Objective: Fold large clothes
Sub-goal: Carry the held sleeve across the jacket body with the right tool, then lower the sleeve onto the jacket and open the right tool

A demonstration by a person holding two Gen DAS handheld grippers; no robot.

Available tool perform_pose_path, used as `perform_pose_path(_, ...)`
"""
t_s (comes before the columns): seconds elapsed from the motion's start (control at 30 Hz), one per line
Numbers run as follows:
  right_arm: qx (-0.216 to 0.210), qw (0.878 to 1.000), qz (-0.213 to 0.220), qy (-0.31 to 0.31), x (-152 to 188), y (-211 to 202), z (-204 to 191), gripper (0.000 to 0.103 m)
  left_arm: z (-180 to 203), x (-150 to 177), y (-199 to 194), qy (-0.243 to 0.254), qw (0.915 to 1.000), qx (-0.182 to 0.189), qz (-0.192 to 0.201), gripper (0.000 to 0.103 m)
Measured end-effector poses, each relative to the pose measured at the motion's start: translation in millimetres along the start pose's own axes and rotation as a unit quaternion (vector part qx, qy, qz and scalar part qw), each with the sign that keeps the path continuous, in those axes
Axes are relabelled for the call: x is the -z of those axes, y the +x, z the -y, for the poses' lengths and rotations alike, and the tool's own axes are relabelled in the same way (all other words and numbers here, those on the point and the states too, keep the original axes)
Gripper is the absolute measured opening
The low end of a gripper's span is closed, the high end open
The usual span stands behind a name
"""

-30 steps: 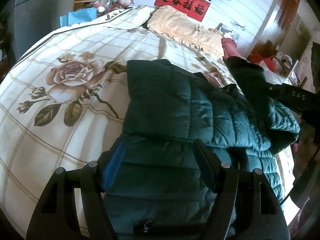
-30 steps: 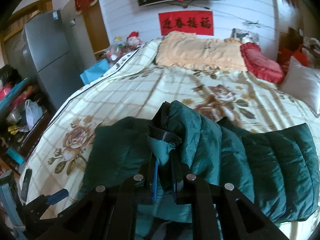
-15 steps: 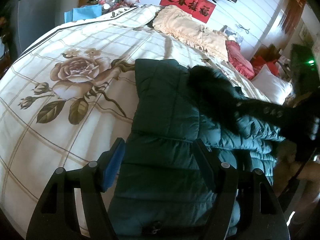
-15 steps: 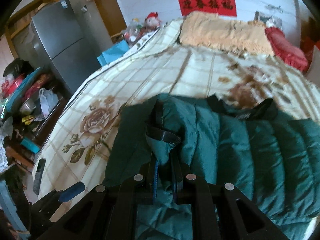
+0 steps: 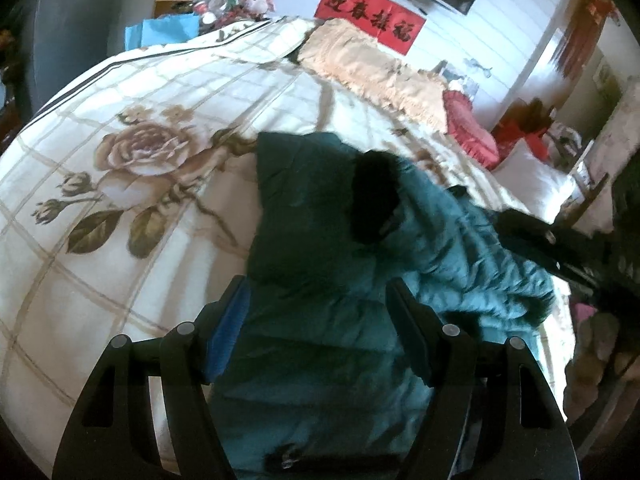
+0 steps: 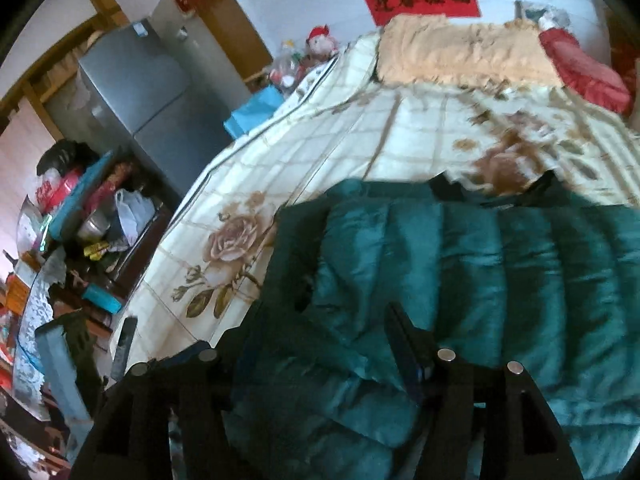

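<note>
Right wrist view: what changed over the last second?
The right gripper let go: its jaws, shut on a fold of the green puffer jacket before, now stand open, with that fold laid over the jacket. The left gripper stayed open above the jacket on the floral bedspread.

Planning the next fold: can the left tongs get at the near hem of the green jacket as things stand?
Probably yes. The left tongs are open and hang right over the green jacket, nothing lying between them and its near hem. The right tongs are off to the side.

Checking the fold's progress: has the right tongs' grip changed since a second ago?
Yes. The right tongs, earlier shut on the dark green quilted jacket, now stand open above it.
</note>
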State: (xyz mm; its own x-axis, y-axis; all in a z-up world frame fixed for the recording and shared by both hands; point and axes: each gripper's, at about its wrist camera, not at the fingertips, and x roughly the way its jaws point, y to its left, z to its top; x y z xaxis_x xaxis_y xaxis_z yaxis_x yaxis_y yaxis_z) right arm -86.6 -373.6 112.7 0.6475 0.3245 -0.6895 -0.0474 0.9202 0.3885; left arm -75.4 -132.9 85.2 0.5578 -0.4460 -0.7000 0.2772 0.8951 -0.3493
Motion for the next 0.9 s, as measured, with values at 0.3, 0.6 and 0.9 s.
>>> perform_pose_path(0.3, 0.068, 0.997, 0.036, 0.014, 17, -80, 61, 0.066, 46, -23, 44, 0.024, 0.9992, -0.001, -0.031, 0.070)
perform_pose_path(0.6, 0.118, 0.991, 0.050, 0.042, 34, -113, 118, 0.068, 63, -38, 89, 0.007, 0.9985, -0.036, -0.041, 0.070)
perform_pose_path(0.9, 0.142, 0.985, 0.058, 0.075, 41, -119, 149, 0.070, 70, -48, 81, 0.025, 0.9995, -0.012, -0.016, 0.018)
